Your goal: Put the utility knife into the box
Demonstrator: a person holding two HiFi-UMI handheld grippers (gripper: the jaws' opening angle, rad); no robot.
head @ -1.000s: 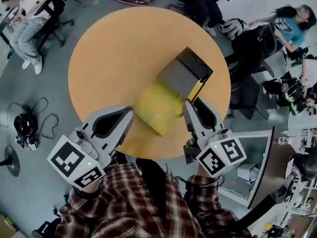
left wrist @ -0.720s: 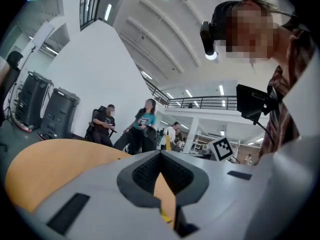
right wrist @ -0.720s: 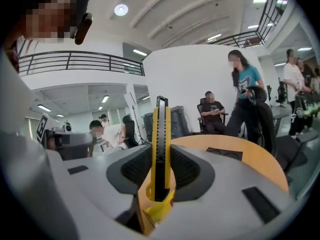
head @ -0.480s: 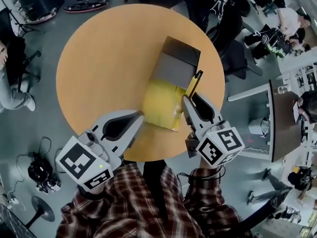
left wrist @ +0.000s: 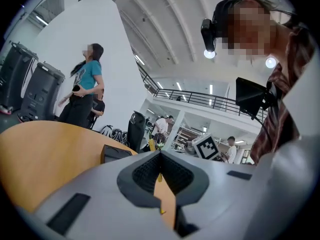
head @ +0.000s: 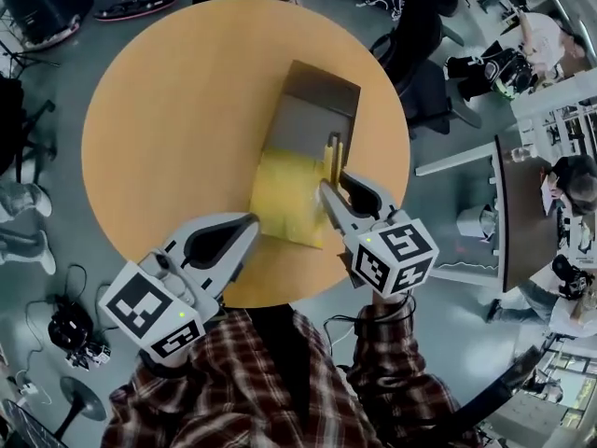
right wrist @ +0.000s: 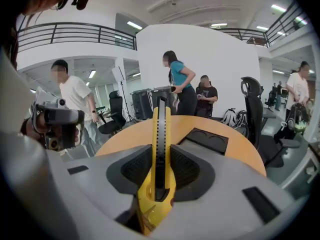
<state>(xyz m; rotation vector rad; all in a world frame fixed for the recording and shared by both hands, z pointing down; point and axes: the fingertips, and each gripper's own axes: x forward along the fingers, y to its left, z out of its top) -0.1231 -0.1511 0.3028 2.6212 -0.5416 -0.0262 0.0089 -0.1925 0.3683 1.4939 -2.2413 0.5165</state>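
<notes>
An open box (head: 284, 194) lies on the round orange table (head: 168, 110), with a yellow inside and a grey and black lid (head: 312, 110) folded back beyond it. My right gripper (head: 336, 183) is shut on a yellow utility knife (head: 333, 152), which points away from me over the box's right edge. In the right gripper view the knife (right wrist: 160, 134) stands upright between the pads of the right gripper (right wrist: 160, 169), and the black part of the box (right wrist: 207, 140) lies behind. My left gripper (head: 250, 220) hovers shut and empty by the box's near left corner. From the left gripper (left wrist: 160, 159) only a dark corner of the box (left wrist: 116, 153) shows.
Office chairs (head: 420, 82) and bags stand round the far right of the table. A desk (head: 522, 213) is at the right, with people beyond it. Cabled gear (head: 65, 329) lies on the floor at the left. People stand past the table in both gripper views.
My right gripper has carried the knife leftward, from beside the box's right side to over its right edge. The left gripper has stayed near the box's near left corner.
</notes>
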